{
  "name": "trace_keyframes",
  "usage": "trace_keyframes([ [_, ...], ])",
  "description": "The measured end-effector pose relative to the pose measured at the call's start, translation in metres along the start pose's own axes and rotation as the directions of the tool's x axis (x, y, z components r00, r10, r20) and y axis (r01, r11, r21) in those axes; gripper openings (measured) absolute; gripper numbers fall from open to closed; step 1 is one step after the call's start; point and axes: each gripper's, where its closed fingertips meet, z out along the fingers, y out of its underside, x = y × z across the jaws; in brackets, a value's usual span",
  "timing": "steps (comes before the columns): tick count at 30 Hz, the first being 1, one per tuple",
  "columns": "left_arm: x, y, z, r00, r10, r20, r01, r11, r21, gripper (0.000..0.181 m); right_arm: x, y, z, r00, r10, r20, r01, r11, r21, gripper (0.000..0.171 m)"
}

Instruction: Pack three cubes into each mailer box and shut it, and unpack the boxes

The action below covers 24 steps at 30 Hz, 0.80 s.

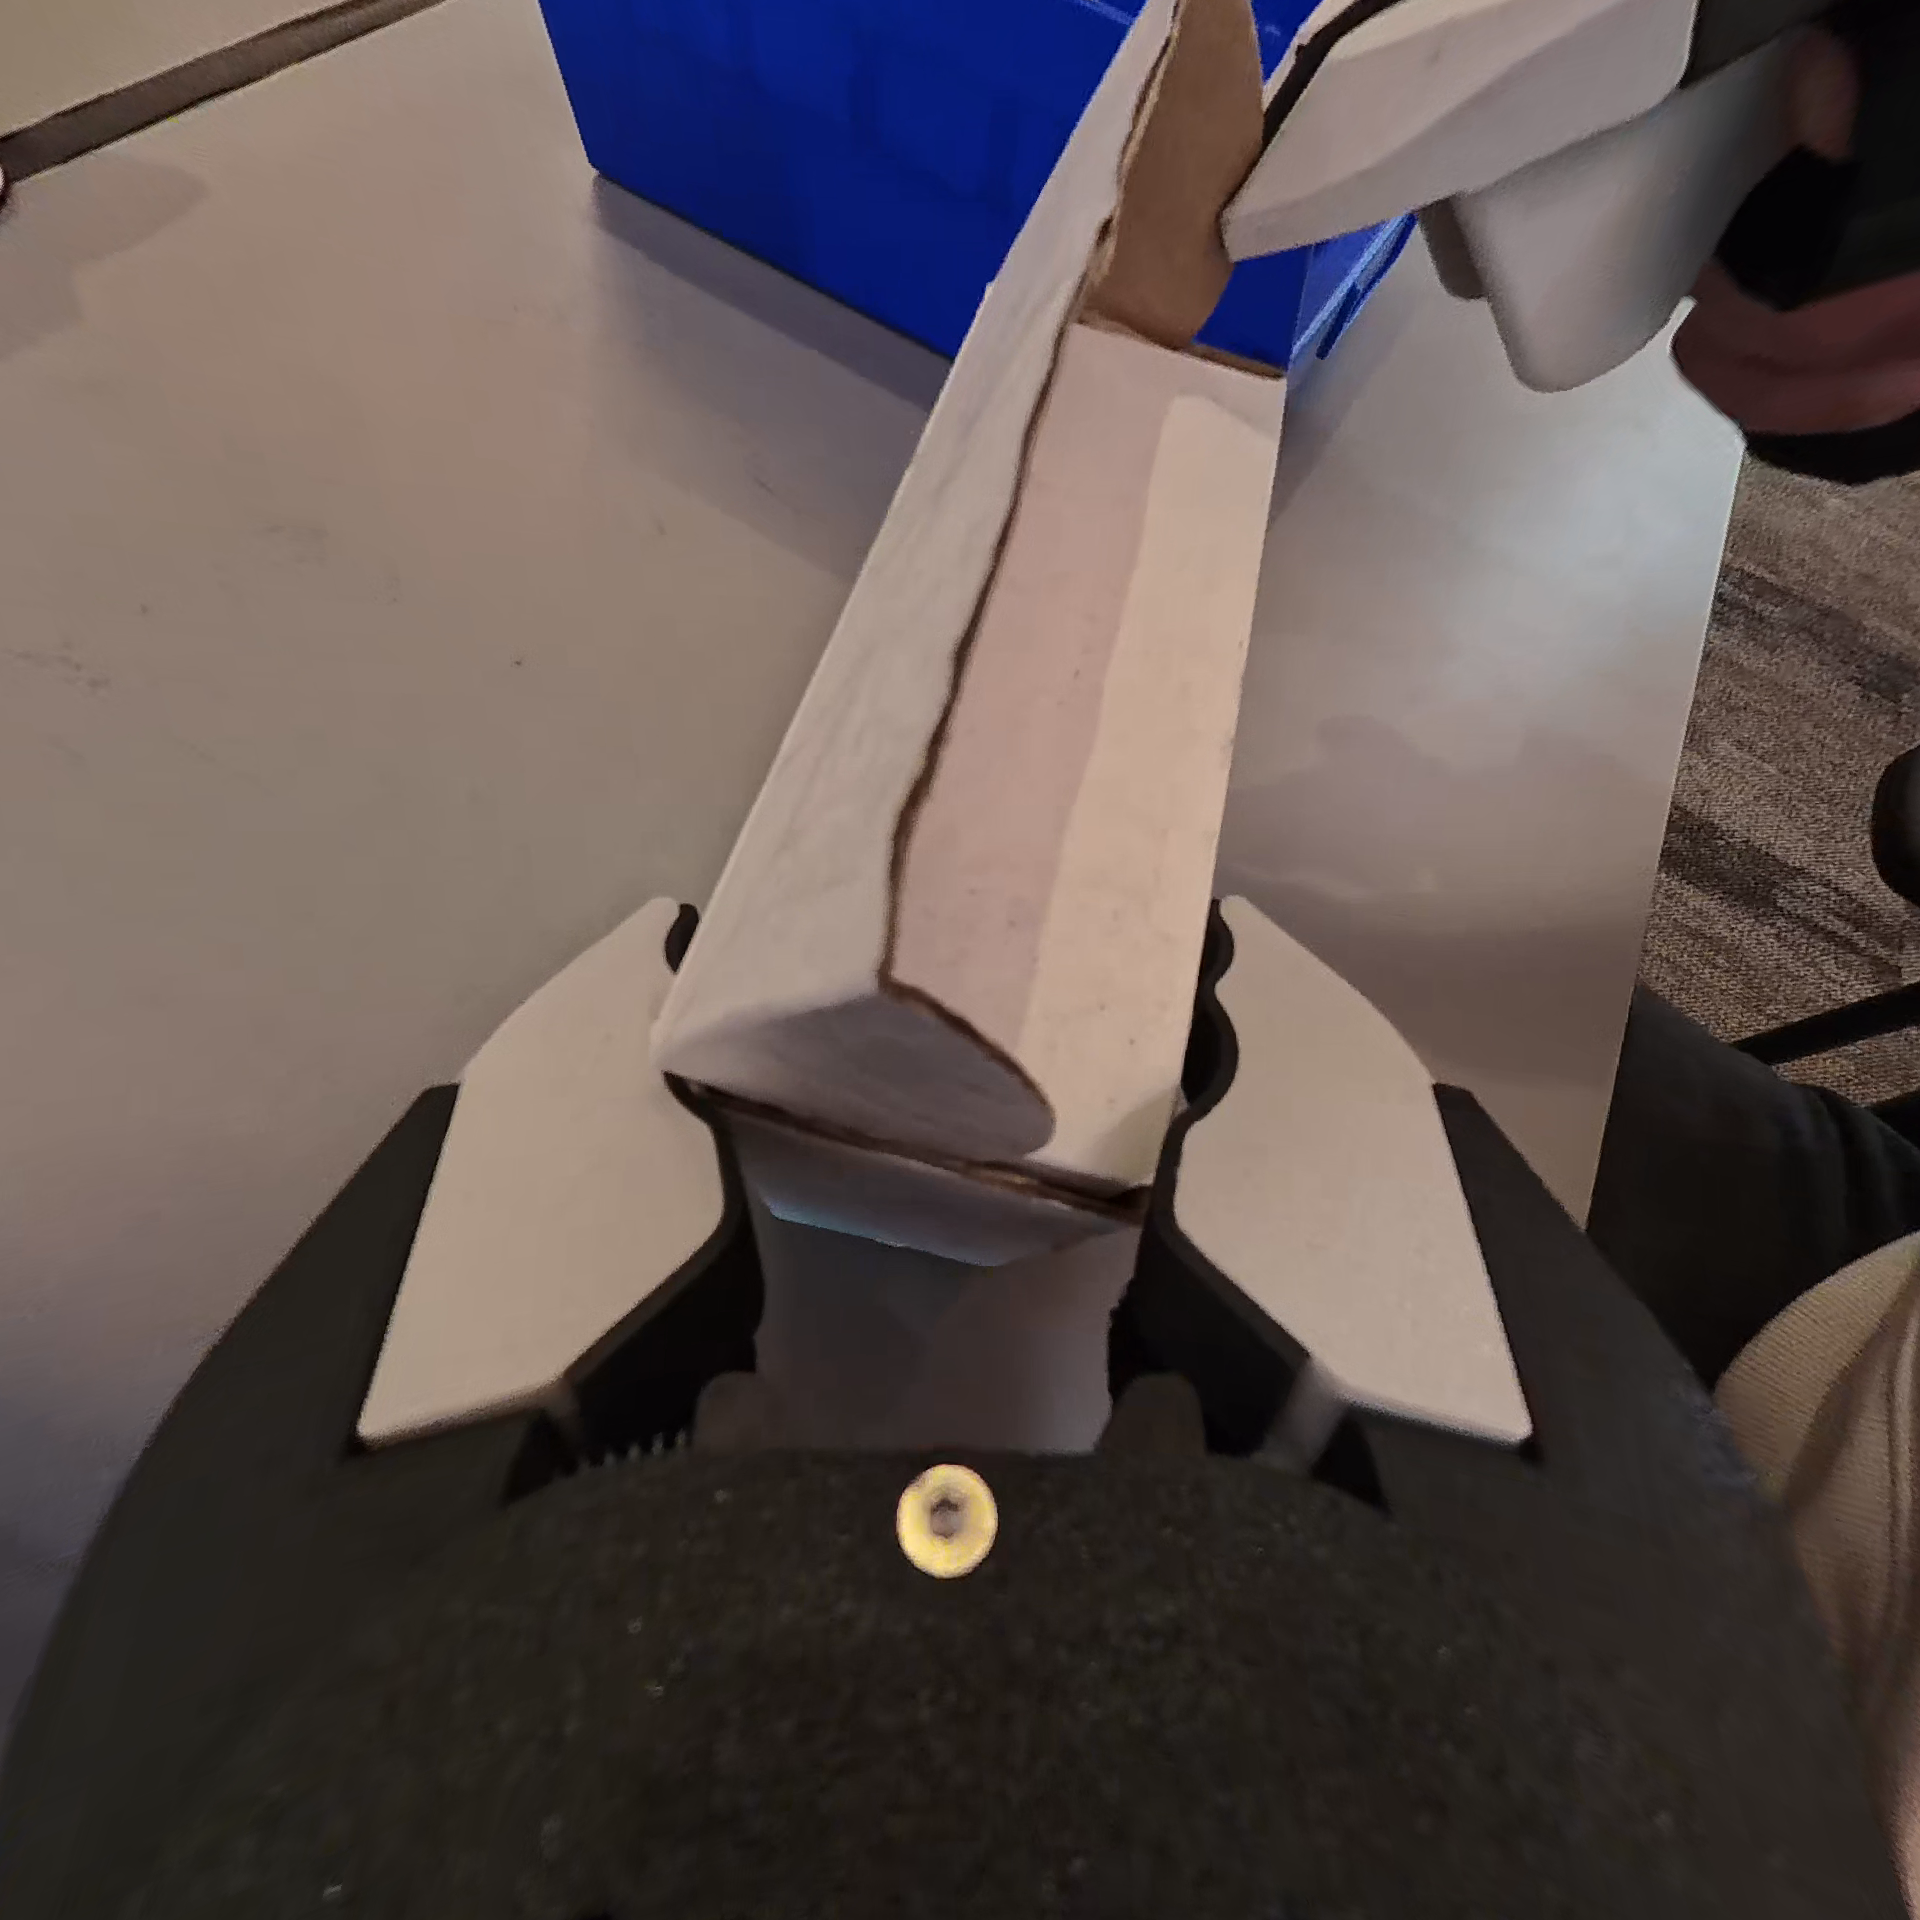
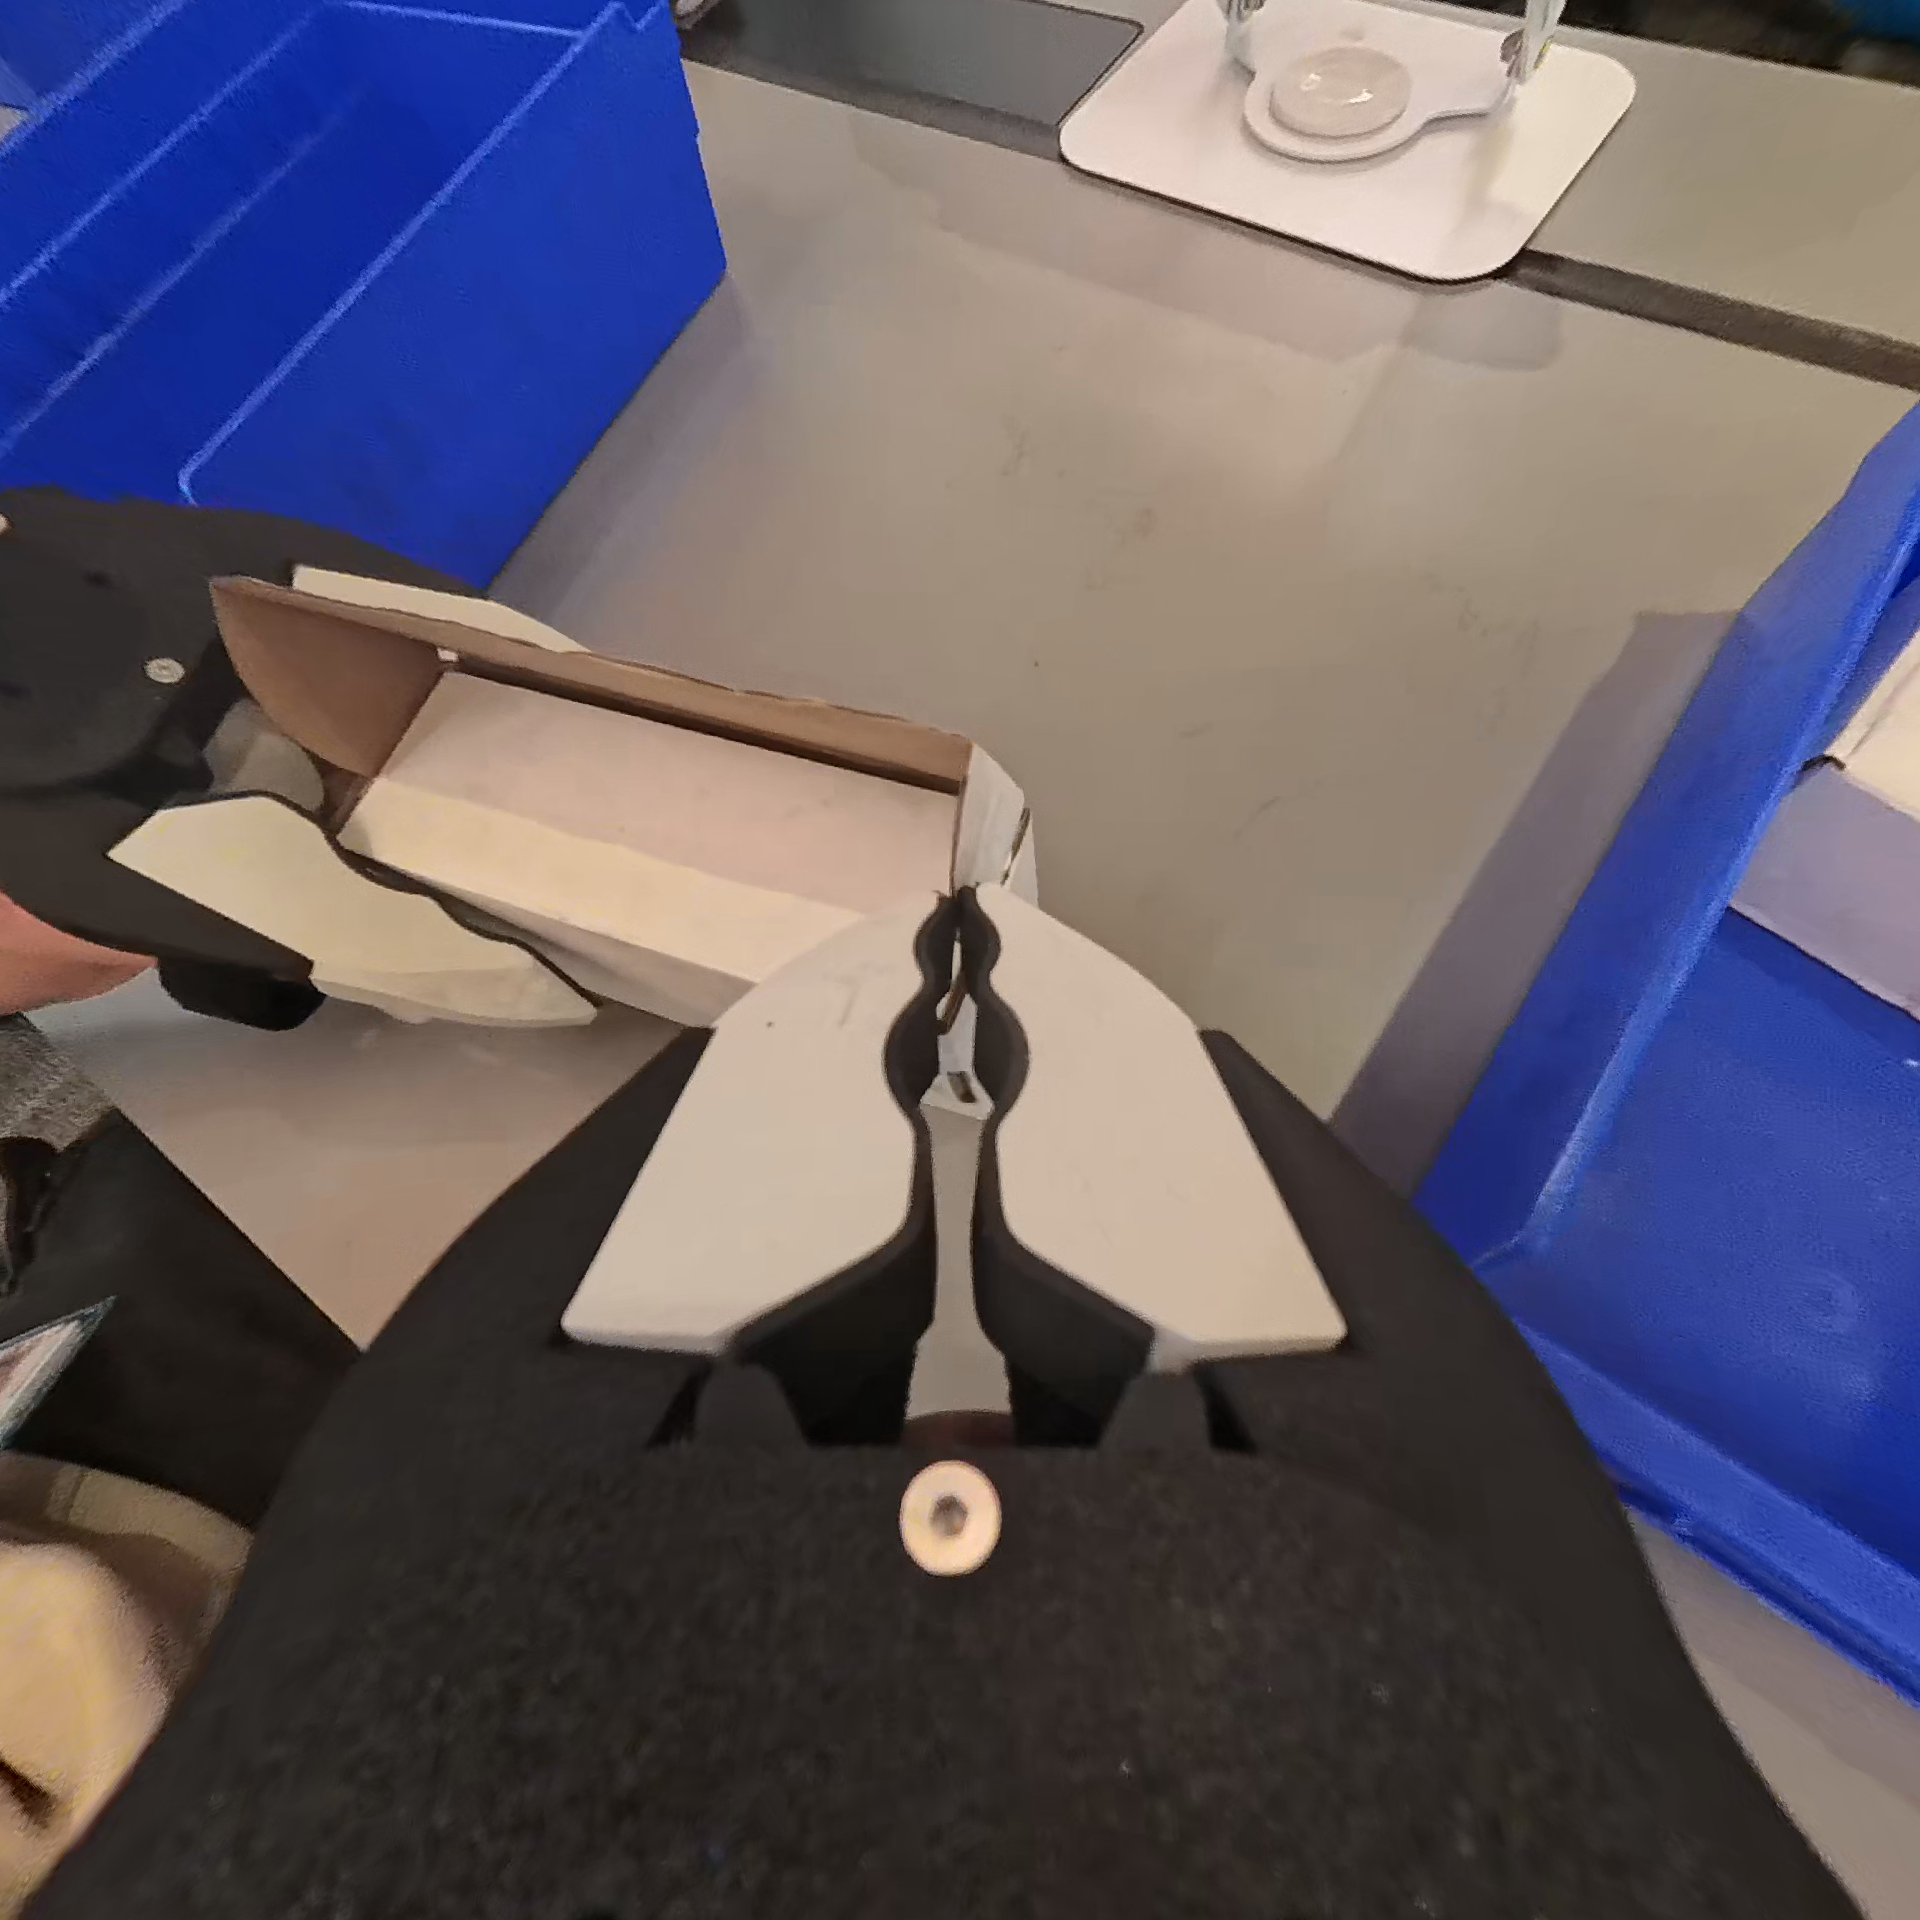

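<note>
- Mailer box, white outside and brown inside, being held up above the grey table between both grippers; lid partly open.
- Left gripper is gripping one end of the box, jaws clamped against its two side walls.
- Right gripper is pinching a thin flap at the box's far end, jaws nearly closed on the cardboard.
- Blue bin is sitting on the table just behind the box; a second blue bin is standing off to the right.
- Box interior: contents cannot be made out.
</note>
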Motion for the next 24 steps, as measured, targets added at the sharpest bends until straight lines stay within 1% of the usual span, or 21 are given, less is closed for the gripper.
trace_keyframes([
  [4, -0.0003, -0.0008, -0.0002, 1.000, -0.009, -0.006, 0.009, 1.000, 0.012, 0.089, -0.0008, -0.0008, 0.0013, 1.000, 0.004, -0.019, -0.004, 0.999, 0.033, 0.001],
  [6, -0.0008, -0.0001, -0.0003, 1.000, -0.004, 0.013, 0.004, 1.000, 0.007, 0.089, -0.0010, -0.0009, 0.0012, 0.997, 0.077, 0.008, -0.077, 0.996, 0.050, 0.001],
  [10, -0.0009, 0.0007, -0.0005, 0.999, -0.005, 0.032, 0.005, 1.000, 0.000, 0.088, -0.0016, -0.0023, 0.0016, 0.960, 0.251, 0.120, -0.259, 0.965, 0.049, 0.001],
  [14, -0.0006, 0.0015, -0.0014, 1.000, 0.011, -0.001, -0.011, 1.000, -0.007, 0.089, -0.0033, -0.0034, 0.0018, 0.936, 0.308, 0.173, -0.320, 0.946, 0.046, 0.001],
  [15, -0.0008, 0.0007, -0.0015, 1.000, 0.006, -0.005, -0.006, 1.000, 0.005, 0.089, -0.0031, -0.0031, 0.0023, 0.943, 0.288, 0.167, -0.300, 0.953, 0.051, 0.001],
  [18, -0.0002, 0.0000, -0.0013, 1.000, 0.006, -0.003, -0.006, 1.000, 0.019, 0.089, -0.0023, -0.0011, 0.0017, 0.983, 0.164, 0.083, -0.169, 0.984, 0.059, 0.000],
  [21, -0.0003, -0.0012, -0.0012, 1.000, -0.002, -0.008, 0.002, 0.999, 0.034, 0.089, -0.0021, -0.0021, 0.0024, 0.981, 0.173, 0.086, -0.180, 0.979, 0.093, 0.000],
  [24, -0.0012, -0.0005, -0.0003, 1.000, -0.001, 0.019, 0.001, 1.000, 0.018, 0.089, 0.0026, -0.0039, 0.0023, 0.983, 0.167, 0.080, -0.175, 0.979, 0.107, 0.000],
])
